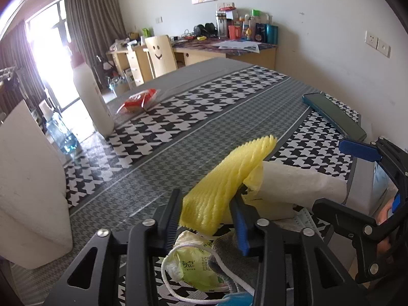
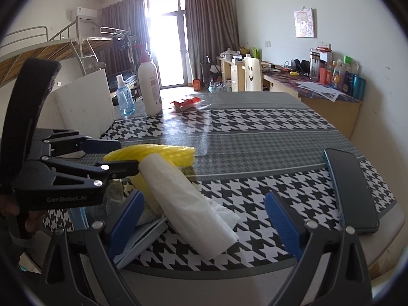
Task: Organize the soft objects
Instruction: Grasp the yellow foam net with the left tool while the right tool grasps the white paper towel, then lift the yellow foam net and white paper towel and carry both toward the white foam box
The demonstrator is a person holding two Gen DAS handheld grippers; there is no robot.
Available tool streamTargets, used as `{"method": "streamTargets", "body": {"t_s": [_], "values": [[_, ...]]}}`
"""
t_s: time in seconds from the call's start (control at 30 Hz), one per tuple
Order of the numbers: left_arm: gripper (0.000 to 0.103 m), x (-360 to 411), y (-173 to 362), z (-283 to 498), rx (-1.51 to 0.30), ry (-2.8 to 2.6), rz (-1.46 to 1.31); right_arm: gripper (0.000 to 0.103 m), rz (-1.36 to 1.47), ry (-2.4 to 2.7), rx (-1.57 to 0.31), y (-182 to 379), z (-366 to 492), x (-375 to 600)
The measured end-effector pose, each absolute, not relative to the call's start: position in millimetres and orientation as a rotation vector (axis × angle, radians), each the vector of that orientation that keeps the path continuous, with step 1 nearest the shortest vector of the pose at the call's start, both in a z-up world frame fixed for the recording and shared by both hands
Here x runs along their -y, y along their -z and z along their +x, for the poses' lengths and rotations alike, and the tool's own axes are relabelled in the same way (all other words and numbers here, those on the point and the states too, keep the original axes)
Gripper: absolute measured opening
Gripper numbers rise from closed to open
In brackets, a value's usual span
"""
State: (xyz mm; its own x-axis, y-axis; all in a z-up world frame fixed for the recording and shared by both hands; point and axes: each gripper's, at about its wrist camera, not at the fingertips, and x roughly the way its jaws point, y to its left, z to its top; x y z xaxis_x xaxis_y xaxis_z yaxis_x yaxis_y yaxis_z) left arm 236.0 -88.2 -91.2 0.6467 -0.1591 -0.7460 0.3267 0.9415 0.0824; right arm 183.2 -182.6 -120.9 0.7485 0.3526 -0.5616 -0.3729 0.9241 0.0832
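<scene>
The left gripper (image 1: 207, 210) is pinching the yellow foam net (image 1: 224, 178) between its two fingers, holding it lifted at a slant above the pile of soft things at the near edge of the table (image 2: 255, 137). The right gripper (image 2: 204, 219) is standing wide open, its blue pads on either side of the white paper roll (image 2: 188, 204) but not touching it.

Taking the phone (image 2: 352, 188) as the landmark: the foam net and the paper roll are lying well to its left, the roll nearer to it, one end of the roll resting against the net.

The foam net is looking very light, springy and easily crushed, so a gentle pinch near its lower end, as now, is probably enough; it should not slip, thanks to its ribbed surface. The paper roll is soft and loose, likely to unroll or flatten, so the best hold is probably across its middle, where it is thickest.

Counting the soft things: one foam net, one paper roll, one green tissue pack (image 1: 196, 267), one grey glove (image 1: 229, 252) and one white cord (image 1: 204, 280) looping around the pack. A flat pale blue piece (image 2: 142, 237) under the roll may be a face mask; I cannot tell for sure. Beyond these, one phone, one lotion bottle (image 2: 150, 86), one spray bottle (image 2: 124, 97) and one red packet (image 2: 186, 103) are standing or lying farther off.
</scene>
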Motion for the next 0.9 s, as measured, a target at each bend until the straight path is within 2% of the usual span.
{"method": "streamTargets", "body": {"t_s": [0.03, 0.1, 0.23, 0.33, 0.47, 0.63, 0.7, 0.9], "values": [[0.026, 88.0, 92.5, 237.2, -0.827, 0.277, 0.217, 0.097, -0.036, -0.396, -0.611, 121.8, 184.2, 182.3], [0.020, 87.8, 93.8, 237.9, -0.827, 0.280, 0.209, 0.097, -0.039, -0.399, -0.617, 123.0, 185.6, 181.6], [0.013, 87.5, 93.5, 236.4, -0.824, 0.308, 0.190, 0.097, -0.046, -0.410, -0.623, 125.0, 186.5, 178.8], [0.012, 85.7, 91.7, 236.9, -0.818, 0.316, 0.170, 0.094, -0.051, -0.425, -0.630, 128.2, 187.8, 177.1], [0.012, 80.1, 87.5, 237.6, -0.809, 0.323, 0.136, 0.076, -0.046, -0.434, -0.669, 132.5, 193.4, 176.0], [0.012, 78.5, 81.2, 234.3, -0.789, 0.325, 0.121, 0.062, -0.050, -0.458, -0.700, 136.9, 194.6, 175.0], [0.012, 77.9, 78.0, 232.8, -0.783, 0.328, 0.117, 0.049, -0.044, -0.480, -0.719, 139.1, 194.9, 175.3], [0.012, 77.7, 68.5, 227.5, -0.763, 0.325, 0.112, 0.029, -0.063, -0.510, -0.731, 139.6, 191.3, 172.2]]}}
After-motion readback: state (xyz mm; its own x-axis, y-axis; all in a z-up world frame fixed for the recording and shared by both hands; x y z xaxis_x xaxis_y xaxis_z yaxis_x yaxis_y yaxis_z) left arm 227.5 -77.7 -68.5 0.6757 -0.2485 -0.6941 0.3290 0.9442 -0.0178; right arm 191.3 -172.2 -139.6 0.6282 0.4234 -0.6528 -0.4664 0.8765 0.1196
